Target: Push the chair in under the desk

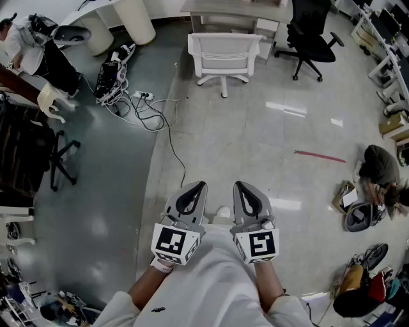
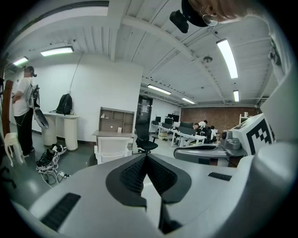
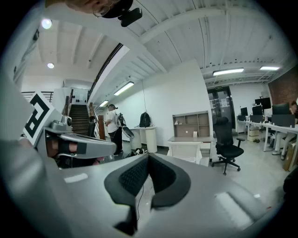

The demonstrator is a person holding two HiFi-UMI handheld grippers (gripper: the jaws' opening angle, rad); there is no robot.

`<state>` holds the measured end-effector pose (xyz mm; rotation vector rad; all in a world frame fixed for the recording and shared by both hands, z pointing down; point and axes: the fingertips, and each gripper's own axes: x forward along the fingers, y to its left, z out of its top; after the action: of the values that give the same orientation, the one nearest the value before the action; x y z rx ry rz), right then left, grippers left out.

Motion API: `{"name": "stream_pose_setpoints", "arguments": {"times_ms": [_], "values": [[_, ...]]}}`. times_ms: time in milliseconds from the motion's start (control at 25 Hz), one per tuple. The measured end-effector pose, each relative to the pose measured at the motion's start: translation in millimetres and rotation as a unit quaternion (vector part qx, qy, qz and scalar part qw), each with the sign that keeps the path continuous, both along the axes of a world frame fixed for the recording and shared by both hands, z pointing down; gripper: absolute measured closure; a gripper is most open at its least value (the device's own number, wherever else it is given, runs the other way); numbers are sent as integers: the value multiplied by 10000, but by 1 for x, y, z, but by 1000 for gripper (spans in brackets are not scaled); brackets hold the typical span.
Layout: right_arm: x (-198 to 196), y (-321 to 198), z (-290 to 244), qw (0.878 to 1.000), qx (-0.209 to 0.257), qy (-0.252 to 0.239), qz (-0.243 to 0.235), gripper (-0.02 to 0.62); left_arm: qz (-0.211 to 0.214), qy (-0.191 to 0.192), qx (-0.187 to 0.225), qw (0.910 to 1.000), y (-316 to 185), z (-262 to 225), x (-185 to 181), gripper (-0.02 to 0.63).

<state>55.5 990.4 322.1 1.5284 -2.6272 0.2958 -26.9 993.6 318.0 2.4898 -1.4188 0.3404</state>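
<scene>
Ceiling tube lights [image 2: 227, 56] are flooding the room with bright, even light and throwing pale glare patches onto the glossy floor [image 1: 255, 137]. The white chair [image 1: 223, 54] is casting only a faint, soft shadow. Both gripper views are bulging like a fisheye, with black corners closing in. The left gripper [image 2: 147, 157] and right gripper [image 3: 148, 157] are looming soft-edged up close.

The table [image 1: 233, 7] ran off the head view's top edge, only its near side showing behind the white chair [image 1: 223, 54]. A person [image 1: 25, 45] at upper left was cut by the frame. In the left gripper view, the left gripper [image 2: 147, 157] hid the chair's base.
</scene>
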Motion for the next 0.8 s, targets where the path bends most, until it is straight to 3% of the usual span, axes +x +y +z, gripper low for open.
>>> {"name": "stream_pose_setpoints", "arguments": {"times_ms": [280, 480, 800], "values": [[16, -6, 2, 10000, 38, 8, -3, 584, 13, -7, -24, 10000, -2, 8, 13, 600], [22, -7, 3, 9992, 167, -362, 3, 584, 23, -21, -28, 10000, -4, 15, 19, 600], [23, -27, 20, 9989, -84, -460, -84, 584, -147, -70, -8, 9999, -25, 18, 11, 600]]}}
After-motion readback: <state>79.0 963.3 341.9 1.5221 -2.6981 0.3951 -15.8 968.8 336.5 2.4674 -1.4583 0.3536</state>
